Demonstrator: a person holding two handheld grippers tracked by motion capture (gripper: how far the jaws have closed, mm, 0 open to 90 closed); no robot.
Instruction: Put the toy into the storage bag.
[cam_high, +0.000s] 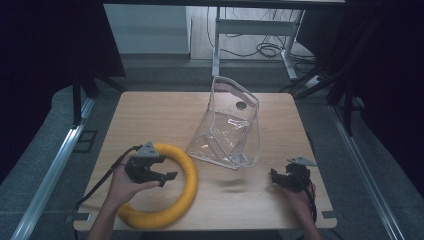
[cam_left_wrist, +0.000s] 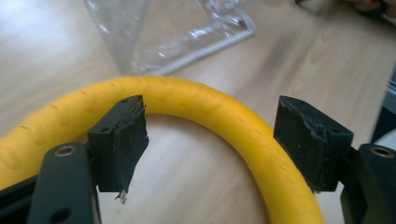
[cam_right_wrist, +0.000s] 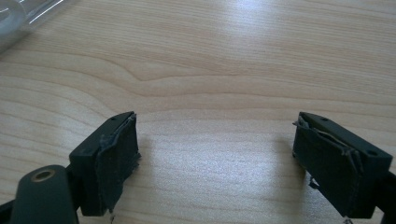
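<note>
Bare table (cam_high: 150, 115) lies open to me across the far left, and again between ring (cam_high: 187, 187) and right gripper (cam_high: 276, 178). The bag (cam_high: 232, 127) stands mid-table, blocking the straight way forward. The ring curves under my left gripper's (cam_high: 167, 179) gaping jaws.

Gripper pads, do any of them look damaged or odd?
Yes. The black pads on the left gripper are frayed, with a torn strip hanging off the left-hand pad. The right gripper's pads are ragged and peeling too. The yellow ring looks intact.

Overhead view faces forward; gripper views skim the table (cam_high: 150, 115) closely.
</note>
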